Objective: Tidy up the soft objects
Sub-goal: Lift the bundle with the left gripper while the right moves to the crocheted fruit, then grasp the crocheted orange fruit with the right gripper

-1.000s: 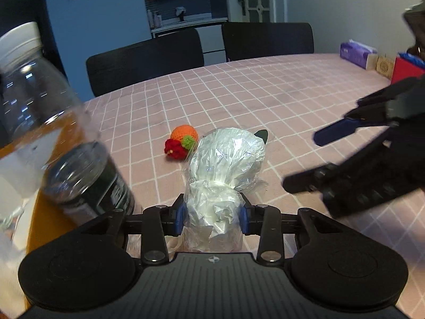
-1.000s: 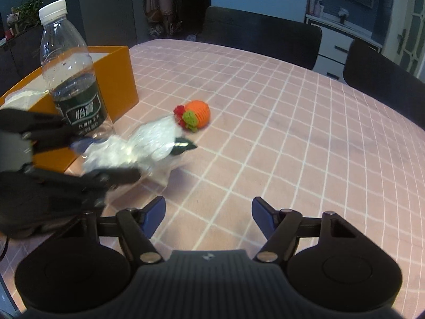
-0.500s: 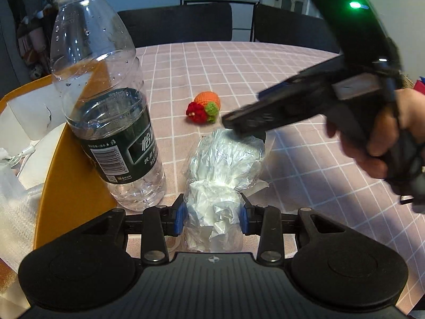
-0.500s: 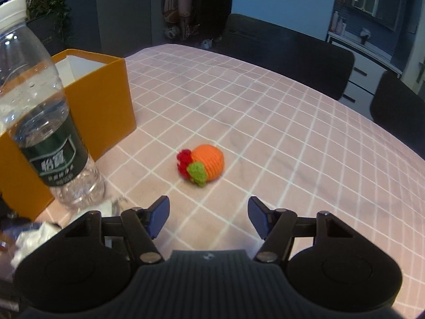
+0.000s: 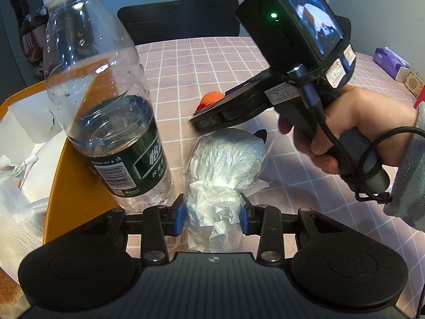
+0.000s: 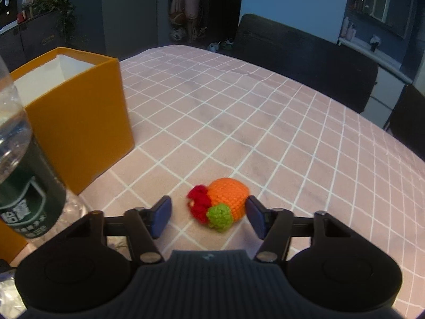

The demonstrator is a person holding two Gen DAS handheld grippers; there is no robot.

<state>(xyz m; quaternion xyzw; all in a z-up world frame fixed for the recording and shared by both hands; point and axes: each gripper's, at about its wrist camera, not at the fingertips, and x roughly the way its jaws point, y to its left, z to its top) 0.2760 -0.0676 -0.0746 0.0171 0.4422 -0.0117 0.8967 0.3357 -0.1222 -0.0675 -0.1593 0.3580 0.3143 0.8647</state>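
A water bottle (image 5: 106,111) stands touching the orange box (image 6: 77,122); dark chairs (image 6: 305,58) beyond the table (image 6: 265,122).

Water bottle (image 6: 18,175) cut off by left edge in right wrist view; crochet toy (image 5: 211,99) mostly hidden behind right gripper body; bottle label unreadable.

Pink checked tablecloth (image 6: 239,122), orange box (image 6: 79,122), water bottle (image 5: 106,122), crocheted orange toy (image 6: 223,202), tissue pack (image 5: 387,61)

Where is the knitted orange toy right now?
In the right wrist view, the knitted toy lies on the checked tablecloth between the closing right gripper's jaws, right of the orange box.
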